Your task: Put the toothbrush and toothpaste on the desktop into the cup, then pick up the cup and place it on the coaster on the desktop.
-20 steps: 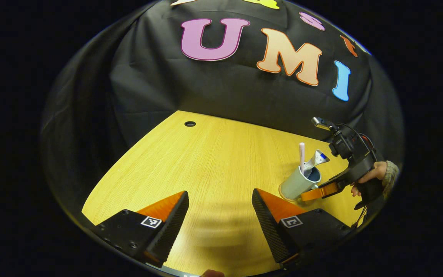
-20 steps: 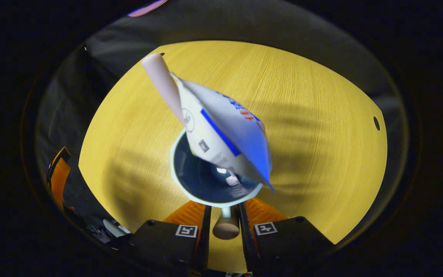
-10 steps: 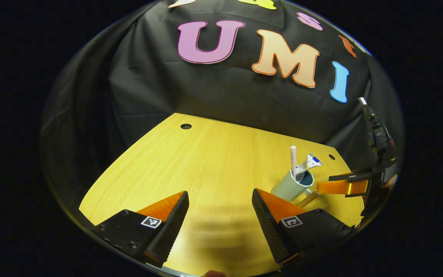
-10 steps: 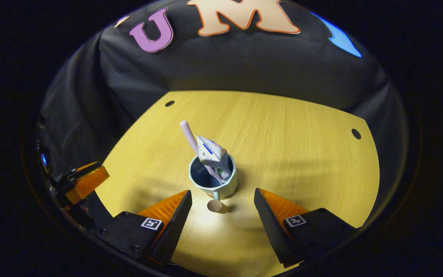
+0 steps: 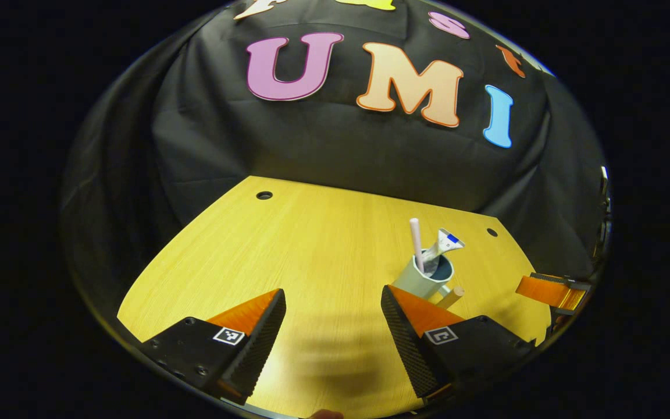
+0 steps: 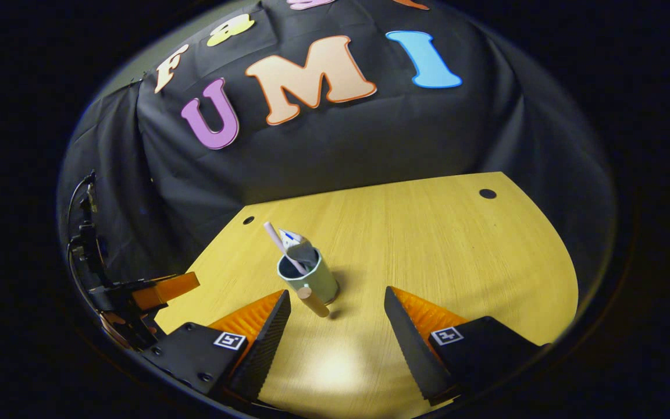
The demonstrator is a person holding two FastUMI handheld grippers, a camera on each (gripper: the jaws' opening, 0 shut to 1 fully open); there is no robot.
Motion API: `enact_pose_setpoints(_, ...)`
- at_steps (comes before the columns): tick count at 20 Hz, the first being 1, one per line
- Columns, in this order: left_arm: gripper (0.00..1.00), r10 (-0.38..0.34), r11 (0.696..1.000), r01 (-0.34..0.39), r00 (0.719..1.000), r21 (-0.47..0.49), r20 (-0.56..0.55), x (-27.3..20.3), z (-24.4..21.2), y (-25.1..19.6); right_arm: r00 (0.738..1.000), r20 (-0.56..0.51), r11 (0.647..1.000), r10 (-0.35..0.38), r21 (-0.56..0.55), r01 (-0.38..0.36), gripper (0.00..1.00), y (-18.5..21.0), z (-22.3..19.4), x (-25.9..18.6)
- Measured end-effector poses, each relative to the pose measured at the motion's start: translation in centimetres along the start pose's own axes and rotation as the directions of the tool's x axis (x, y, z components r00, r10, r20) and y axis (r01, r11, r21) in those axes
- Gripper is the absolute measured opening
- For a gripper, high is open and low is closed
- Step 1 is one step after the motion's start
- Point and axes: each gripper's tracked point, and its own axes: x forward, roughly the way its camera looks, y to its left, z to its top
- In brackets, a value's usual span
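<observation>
- The pale green cylindrical cup (image 6: 309,278) stood upright on the yellow wooden desktop (image 6: 439,244), holding the pink toothbrush (image 6: 278,241) and white toothpaste tube (image 6: 298,248).
- The right gripper (image 6: 336,326) was spread wide, empty, near the cup.
- The left gripper (image 5: 331,326) was spread too, empty.

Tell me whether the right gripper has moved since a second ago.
Yes. The right gripper has backed away from the cup and opened; in the left gripper view it sits farther right of the cup.
</observation>
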Motion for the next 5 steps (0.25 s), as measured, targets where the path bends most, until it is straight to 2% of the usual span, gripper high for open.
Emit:
enact_pose_setpoints(3,0.96,-0.022,1.0,0.022,1.0,0.02,0.004,0.3,0.2,-1.1,0.999,0.027,0.998,-0.021,0.067,0.02,0.99,-1.2,0.2,-0.6)
enact_pose_setpoints(4,0.96,-0.028,0.999,0.028,1.0,0.024,0.004,0.5,0.3,-1.4,0.999,0.035,0.997,-0.036,0.068,0.034,0.95,-1.9,0.3,-0.9)
enact_pose_setpoints(5,0.96,-0.034,0.999,0.034,0.999,0.025,0.001,0.5,0.2,-1.6,0.997,0.048,0.996,-0.057,0.07,0.054,0.95,-2.6,0.6,-1.2)
